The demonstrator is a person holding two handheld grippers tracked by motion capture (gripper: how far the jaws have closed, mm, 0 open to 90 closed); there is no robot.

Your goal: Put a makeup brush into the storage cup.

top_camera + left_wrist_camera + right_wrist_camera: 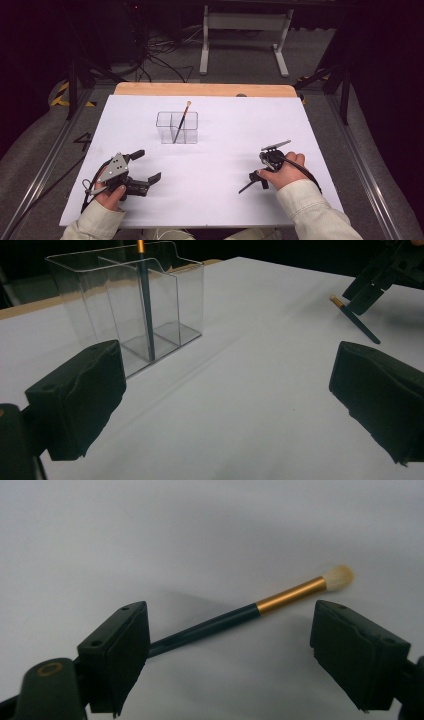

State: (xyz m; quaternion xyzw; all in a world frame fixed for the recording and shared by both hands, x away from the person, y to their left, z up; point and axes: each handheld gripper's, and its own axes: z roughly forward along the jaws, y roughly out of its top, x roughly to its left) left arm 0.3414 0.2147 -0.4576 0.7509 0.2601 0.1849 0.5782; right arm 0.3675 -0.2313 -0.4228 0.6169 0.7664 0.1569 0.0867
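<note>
A clear two-compartment holder [177, 128] [100, 300] stands mid-table with a dark-handled brush [182, 120] [146, 305] leaning upright in it. A second brush [235, 619] [356, 320] [246, 189], with a gold ferrule and pale bristles, lies flat on the white table. My right gripper [227, 607] [263, 161] [385, 275] is open just over it, one jaw on each side; the handle runs past the left jaw. My left gripper [147, 166] [228, 347] is open near the front left, holding nothing and facing the holder.
The white sheet [225, 125] covers a wooden tabletop whose far edge [200, 89] shows behind it. Cables and a white frame [245, 30] sit on the floor beyond. Metal rails run along both sides of the table.
</note>
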